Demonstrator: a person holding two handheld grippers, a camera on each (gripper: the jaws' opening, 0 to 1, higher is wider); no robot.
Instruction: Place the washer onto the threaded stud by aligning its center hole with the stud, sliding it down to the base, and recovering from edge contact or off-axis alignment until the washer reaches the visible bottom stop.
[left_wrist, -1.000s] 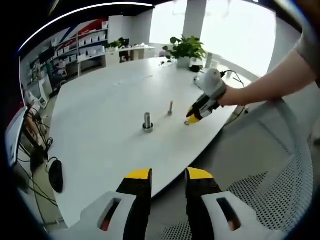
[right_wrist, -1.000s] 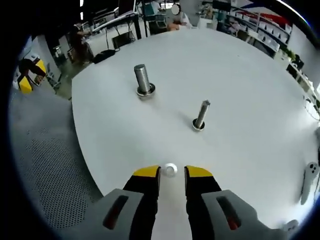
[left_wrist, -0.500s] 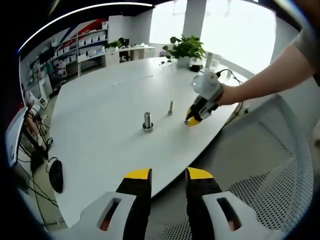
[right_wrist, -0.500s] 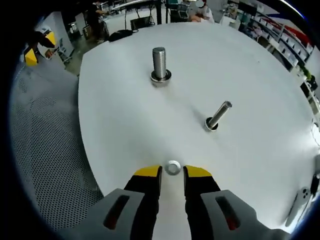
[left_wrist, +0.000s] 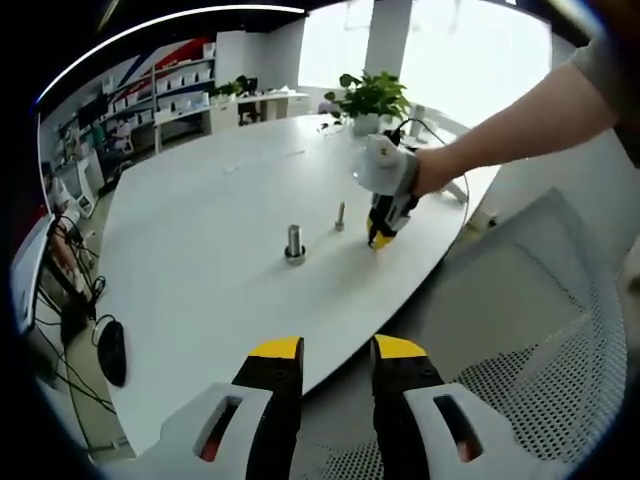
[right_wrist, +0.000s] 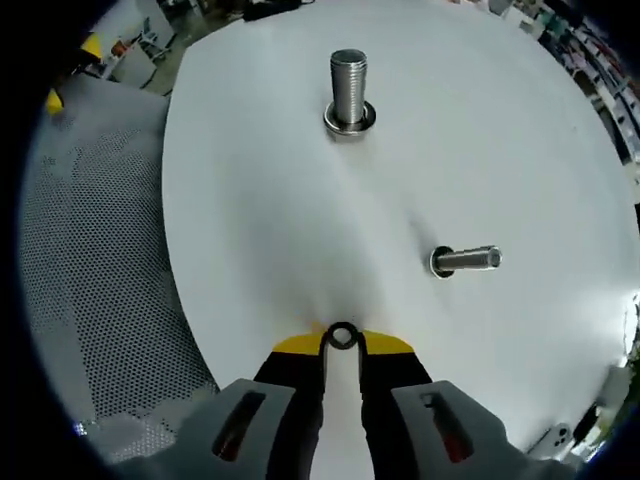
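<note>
A small metal washer (right_wrist: 342, 335) lies on the white table (right_wrist: 260, 210) between the yellow tips of my right gripper (right_wrist: 342, 343), whose jaws touch it on both sides. Further out stand a thick threaded stud (right_wrist: 348, 92) with a collar at its base and a thinner stud (right_wrist: 467, 260). In the left gripper view, a person's hand holds the right gripper (left_wrist: 380, 236) tip-down on the table, right of the thin stud (left_wrist: 340, 215) and the thick stud (left_wrist: 294, 243). My left gripper (left_wrist: 337, 350) hangs open off the table's near edge, with nothing between its fingers.
A potted plant (left_wrist: 372, 98) stands at the table's far end. A perforated chair (left_wrist: 560, 370) sits beside the table edge, and its mesh (right_wrist: 95, 260) also shows left of the table. A dark mouse (left_wrist: 112, 350) and cables lie low at the left.
The right gripper has tipped steeper over the table and its jaws have narrowed onto the washer. The left gripper has not moved.
</note>
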